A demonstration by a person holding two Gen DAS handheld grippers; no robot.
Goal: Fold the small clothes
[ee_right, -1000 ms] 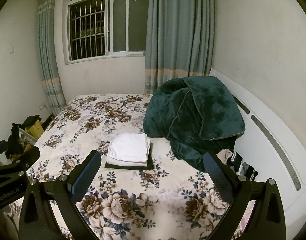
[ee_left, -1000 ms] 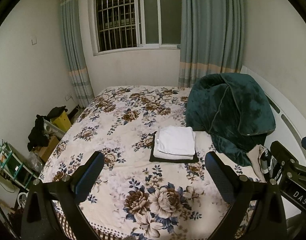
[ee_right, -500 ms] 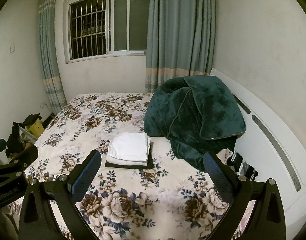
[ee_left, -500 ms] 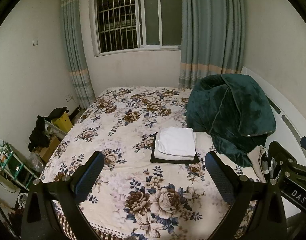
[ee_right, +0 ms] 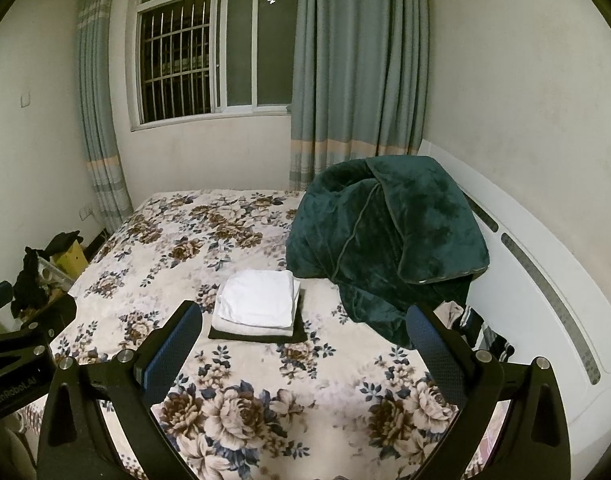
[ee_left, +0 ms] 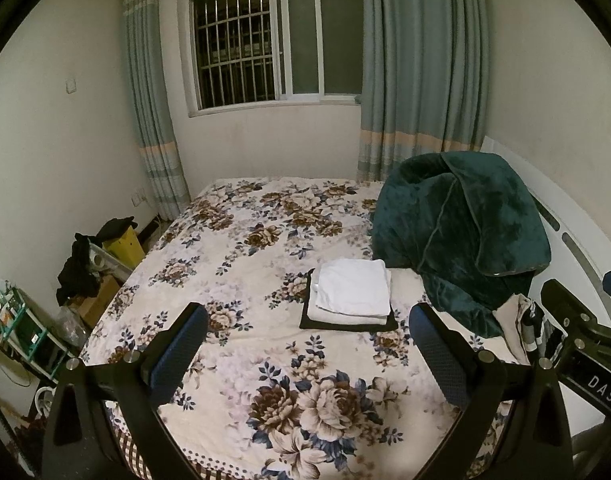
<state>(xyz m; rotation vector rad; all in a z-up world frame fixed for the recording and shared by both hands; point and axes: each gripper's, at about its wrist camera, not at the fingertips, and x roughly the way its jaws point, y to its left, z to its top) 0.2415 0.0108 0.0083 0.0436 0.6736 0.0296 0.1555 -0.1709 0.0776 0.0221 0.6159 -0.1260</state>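
Observation:
A stack of folded clothes (ee_left: 351, 294) lies on the floral bed (ee_left: 241, 248): a white piece on top, a cream one under it, a black one at the bottom. It also shows in the right wrist view (ee_right: 259, 304). More loose clothes (ee_left: 521, 324) lie at the bed's right edge under the green blanket, also seen in the right wrist view (ee_right: 471, 326). My left gripper (ee_left: 307, 332) is open and empty, held above the near end of the bed. My right gripper (ee_right: 303, 332) is open and empty beside it.
A dark green blanket (ee_left: 461, 236) is heaped at the right against the white headboard (ee_right: 545, 280). A shelf rack (ee_left: 13, 332), boxes and dark clothes (ee_left: 79, 268) stand on the floor at the left. A curtained window (ee_left: 273, 40) is in the far wall.
Both grippers have drifted slightly back and tilted up a little. Nothing on the bed has moved.

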